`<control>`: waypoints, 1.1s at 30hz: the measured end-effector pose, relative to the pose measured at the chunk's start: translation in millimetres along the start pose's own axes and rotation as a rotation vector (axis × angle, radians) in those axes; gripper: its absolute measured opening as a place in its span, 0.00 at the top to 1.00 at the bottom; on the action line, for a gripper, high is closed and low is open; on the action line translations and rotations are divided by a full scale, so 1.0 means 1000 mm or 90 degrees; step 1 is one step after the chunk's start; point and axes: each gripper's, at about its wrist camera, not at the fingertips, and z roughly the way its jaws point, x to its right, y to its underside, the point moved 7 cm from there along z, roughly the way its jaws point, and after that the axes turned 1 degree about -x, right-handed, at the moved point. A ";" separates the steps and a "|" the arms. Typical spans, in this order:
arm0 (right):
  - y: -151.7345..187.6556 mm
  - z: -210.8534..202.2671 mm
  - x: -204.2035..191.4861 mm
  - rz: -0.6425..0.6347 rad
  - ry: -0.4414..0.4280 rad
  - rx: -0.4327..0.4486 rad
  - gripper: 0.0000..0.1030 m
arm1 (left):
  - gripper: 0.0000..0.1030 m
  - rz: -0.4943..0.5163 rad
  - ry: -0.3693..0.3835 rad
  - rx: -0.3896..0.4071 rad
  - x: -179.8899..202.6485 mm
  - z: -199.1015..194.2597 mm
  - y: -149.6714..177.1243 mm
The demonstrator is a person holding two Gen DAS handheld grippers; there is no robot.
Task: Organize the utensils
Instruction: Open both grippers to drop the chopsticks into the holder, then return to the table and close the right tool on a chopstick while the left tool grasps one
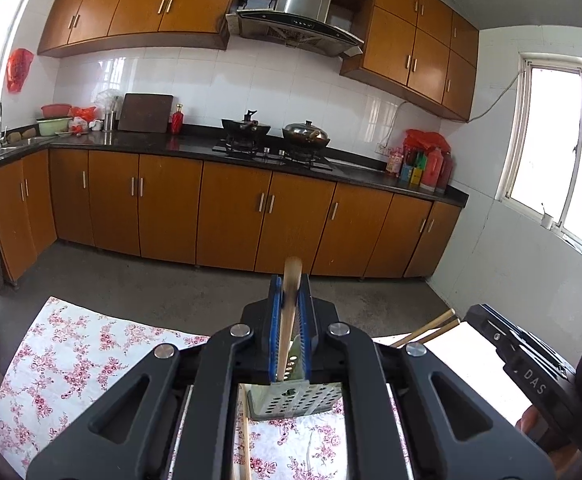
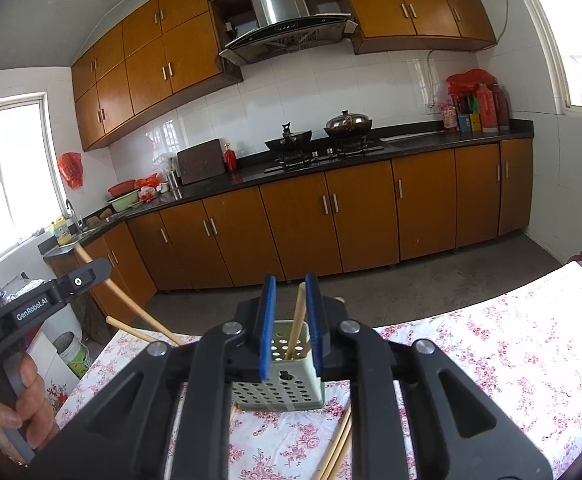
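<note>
Your left gripper (image 1: pixel 289 288) clamps a pale wooden chopstick (image 1: pixel 289 312) above the perforated grey-green plastic holder (image 1: pixel 295 400), while your right gripper (image 2: pixel 291 292) stands slightly parted around another chopstick (image 2: pixel 298 320).

chopstick (image 2: pixel 297 322) in holder (image 2: pixel 291 392); holder on table (image 2: pixel 491 344)

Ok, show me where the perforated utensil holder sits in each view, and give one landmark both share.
Left wrist view: the holder is at bottom centre, on the floral cloth, seen through the left gripper.
Right wrist view: the holder is at bottom centre, just behind the right gripper, with a chopstick standing in it.
Shared landmark: the range hood above the stove.
</note>
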 end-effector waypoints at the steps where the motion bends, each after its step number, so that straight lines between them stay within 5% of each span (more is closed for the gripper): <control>1: -0.001 -0.004 0.002 0.002 0.005 0.006 0.82 | 0.90 -0.003 0.001 0.005 0.000 -0.003 -0.002; 10: 0.021 -0.041 0.035 0.026 0.046 0.016 0.82 | 0.84 -0.015 -0.005 0.028 -0.001 -0.024 -0.010; 17: 0.087 -0.029 0.070 0.061 0.077 -0.086 0.82 | 0.84 0.009 -0.028 0.030 -0.015 -0.061 0.011; 26: 0.199 0.042 0.076 0.101 0.063 -0.298 0.82 | 0.84 -0.001 -0.110 -0.094 -0.074 -0.040 0.101; 33: 0.225 0.073 0.058 0.076 0.071 -0.343 0.83 | 0.84 -0.039 -0.129 -0.216 -0.111 -0.007 0.167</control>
